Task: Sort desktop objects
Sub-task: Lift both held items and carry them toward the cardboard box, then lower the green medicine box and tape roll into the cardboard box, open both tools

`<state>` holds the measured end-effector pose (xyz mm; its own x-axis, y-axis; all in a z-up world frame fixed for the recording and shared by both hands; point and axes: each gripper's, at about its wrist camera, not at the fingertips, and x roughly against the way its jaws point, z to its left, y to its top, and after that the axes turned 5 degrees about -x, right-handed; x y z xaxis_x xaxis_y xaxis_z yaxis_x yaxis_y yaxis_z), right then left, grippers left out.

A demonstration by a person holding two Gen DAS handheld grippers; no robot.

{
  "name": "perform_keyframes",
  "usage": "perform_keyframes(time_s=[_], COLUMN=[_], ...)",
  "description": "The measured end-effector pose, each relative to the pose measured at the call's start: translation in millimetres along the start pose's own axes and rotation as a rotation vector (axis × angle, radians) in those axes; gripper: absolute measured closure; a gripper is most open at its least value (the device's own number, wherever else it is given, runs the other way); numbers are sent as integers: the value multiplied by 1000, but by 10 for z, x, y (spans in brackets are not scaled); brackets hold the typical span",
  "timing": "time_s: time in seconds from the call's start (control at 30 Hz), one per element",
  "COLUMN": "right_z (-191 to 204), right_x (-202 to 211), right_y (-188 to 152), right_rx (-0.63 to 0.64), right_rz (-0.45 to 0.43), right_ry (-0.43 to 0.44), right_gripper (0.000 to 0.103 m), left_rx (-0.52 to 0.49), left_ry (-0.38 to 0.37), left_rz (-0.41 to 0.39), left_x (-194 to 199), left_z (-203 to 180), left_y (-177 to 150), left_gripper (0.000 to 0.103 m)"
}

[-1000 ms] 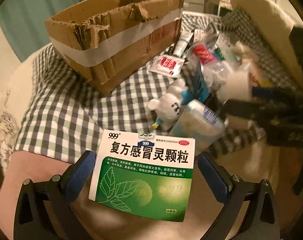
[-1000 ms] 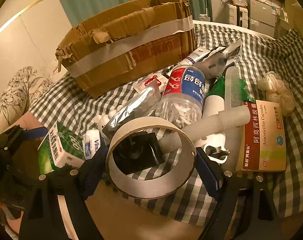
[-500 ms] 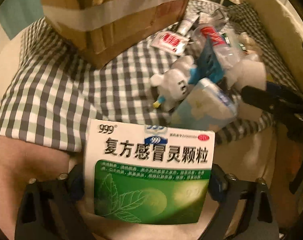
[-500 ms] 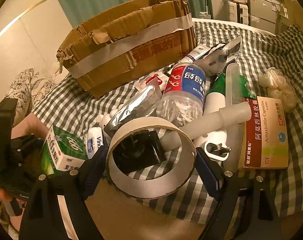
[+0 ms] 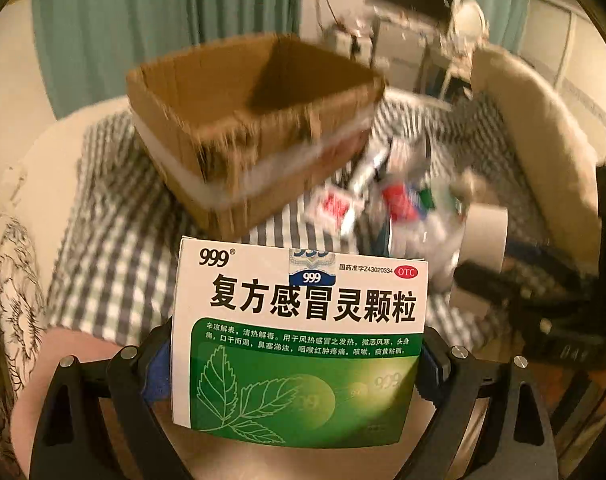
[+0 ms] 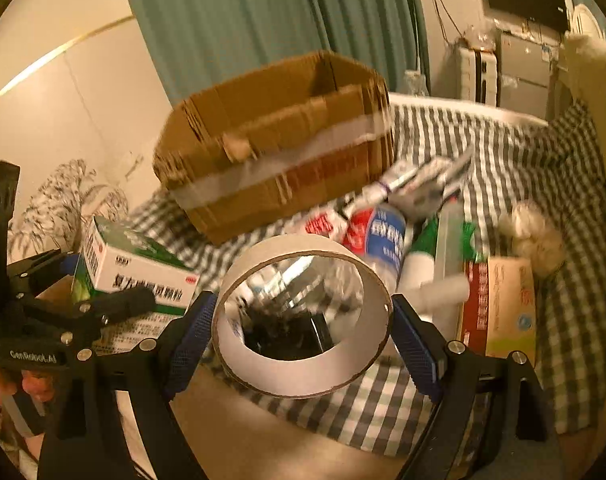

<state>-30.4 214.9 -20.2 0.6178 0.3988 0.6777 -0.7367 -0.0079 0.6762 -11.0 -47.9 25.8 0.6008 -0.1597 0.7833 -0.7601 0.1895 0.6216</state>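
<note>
Left tool [image 5: 297, 364] gripping one medicine box [image 5: 299, 340], right tool [image 6: 303, 334] gripping one tape roll [image 6: 299, 320]

Medicine box [image 5: 299, 340]: I see white on top with black characters, green below with a pale leaf outline, and a red oval mark.
Tape roll [image 6: 303, 316]: off-white outside, brown cardboard at the rim.
Carton [image 5: 255, 128]: brown cardboard, and I make out a whitish tape band round it.
Cloth [image 5: 115, 248]: grey-and-white check, over the whole desk.
Bottle [image 6: 379, 236]: clear, with a red and blue label.
Curtain [image 6: 271, 20]: teal green.
Gripper pads [image 6: 191, 340]: I read them as blue, on black frames.
Flat box [image 6: 499, 304]: red and tan, near the desk's right edge.
</note>
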Motion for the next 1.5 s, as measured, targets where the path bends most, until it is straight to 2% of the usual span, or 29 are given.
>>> perform_keyframes(time_s=[0.23,0.4,0.63,0.77,0.83,0.93,1.07,1.13,1.2,1.33,1.5], right_z=[107,177,357,365,344,279,175,138,126,29,-55], right_x=[236,241,-86,-340,-491,-669,-855,-902,-921,-751,-343], right_y=[394,760,1299,1519,1608,1698,1783,1801,1833,1828,1688], right_rx=[30,40,79,61,41,11,-23,-42,-69,-93,-101], right_rz=[-103,-158,-197,-196,-191,-192,-181,-190,-210,-239,-276], right_ry=[40,67,58,70,76,82,115,121,74,70,39], right_gripper=[18,18,18,18,18,18,17,8,0,0,0], left_rx=[40,100,113,144,143,156,118,111,131,152,102], left_ry=[61,79,129,131,166,170,180,185,189,168,173], left_rz=[-155,-227,-290,-294,-310,-319,-355,-361,-353,-337,-347], left_x=[314,366,226,24,-45,-143,-156,-172,-188,-158,62], left_z=[58,213,452,645,703,815,870,897,945,903,744], left_y=[335,635,1011,1165,1211,1269,1325,1345,1366,1394,1415], left_gripper=[8,8,8,8,8,9,8,4,0,0,0])
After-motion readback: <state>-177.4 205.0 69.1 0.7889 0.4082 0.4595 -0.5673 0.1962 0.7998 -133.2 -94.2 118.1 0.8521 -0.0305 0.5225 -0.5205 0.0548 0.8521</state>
